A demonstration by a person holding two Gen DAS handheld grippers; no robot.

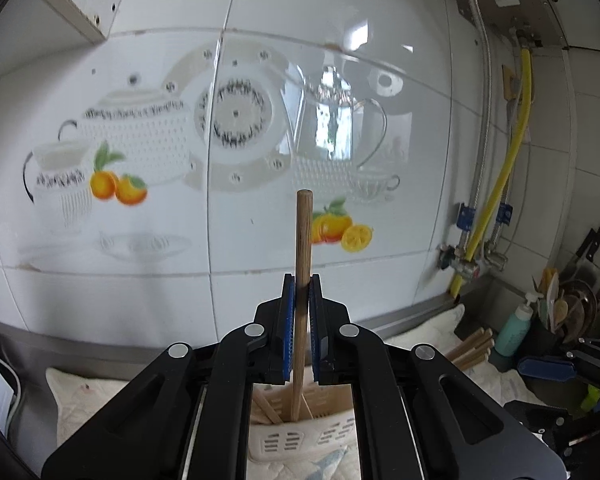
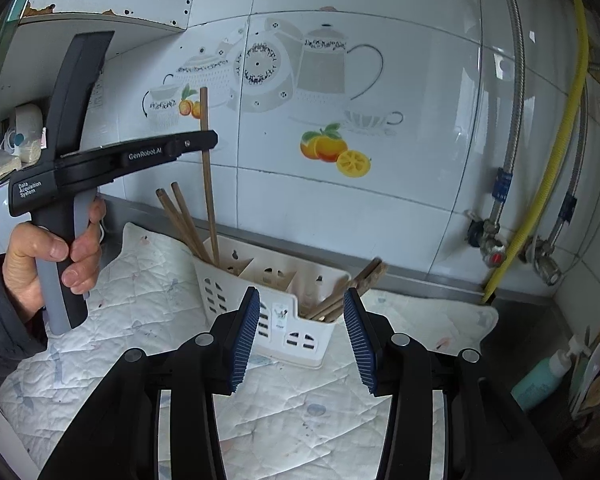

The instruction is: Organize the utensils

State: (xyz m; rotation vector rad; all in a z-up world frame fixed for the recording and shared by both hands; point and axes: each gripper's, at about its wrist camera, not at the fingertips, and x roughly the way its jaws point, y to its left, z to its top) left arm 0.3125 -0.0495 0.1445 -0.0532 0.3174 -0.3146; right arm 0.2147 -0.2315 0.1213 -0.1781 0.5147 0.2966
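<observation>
My left gripper (image 1: 302, 280) is shut on a wooden chopstick (image 1: 302, 240) that stands upright, its lower end inside the white slotted utensil holder (image 1: 284, 440). In the right wrist view that same chopstick (image 2: 209, 200) dips into the left compartment of the holder (image 2: 276, 300), beside two leaning chopsticks (image 2: 180, 216). The left gripper (image 2: 210, 138) is held by a hand (image 2: 40, 256). More chopsticks (image 2: 348, 288) lean out of the holder's right compartment. My right gripper (image 2: 302, 336) hangs open and holds nothing, just in front of the holder.
The holder stands on a quilted white cloth (image 2: 148, 272) on a steel counter against a tiled wall. A yellow hose (image 2: 556, 136) and valves (image 2: 496, 248) run down at the right. A teal bottle (image 2: 540, 380) and a crock of utensils (image 1: 572, 308) stand at the far right.
</observation>
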